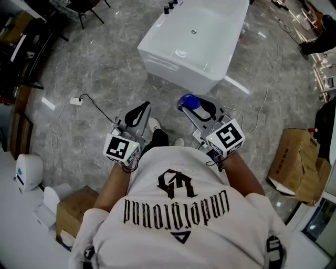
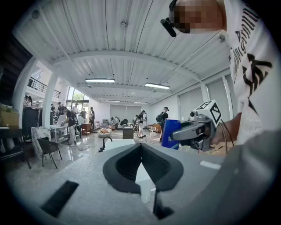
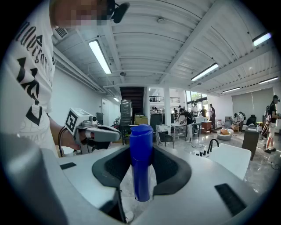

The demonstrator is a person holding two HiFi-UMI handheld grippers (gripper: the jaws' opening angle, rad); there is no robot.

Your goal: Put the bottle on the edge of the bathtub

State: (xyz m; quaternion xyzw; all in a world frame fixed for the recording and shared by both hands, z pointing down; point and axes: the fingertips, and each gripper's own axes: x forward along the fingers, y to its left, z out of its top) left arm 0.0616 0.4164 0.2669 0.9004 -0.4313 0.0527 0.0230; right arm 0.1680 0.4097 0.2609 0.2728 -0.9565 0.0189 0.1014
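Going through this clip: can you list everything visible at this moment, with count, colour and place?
bathtub: one, white, on the floor ahead
faucet: one, black, at the tub's far end
bottle: one, blue, between the right gripper's jaws
cardboard boxes: two, brown, one at the right, one at lower left
plug and cable: one, white plug on a dark cable, on the floor at left
floor: grey, marbled
people: several, far across the hall
left gripper: one, grey with black pads, jaws together, empty
right gripper: one, grey with black pads, closed on the bottle
shirt: white with black print, at the bottom of the head view
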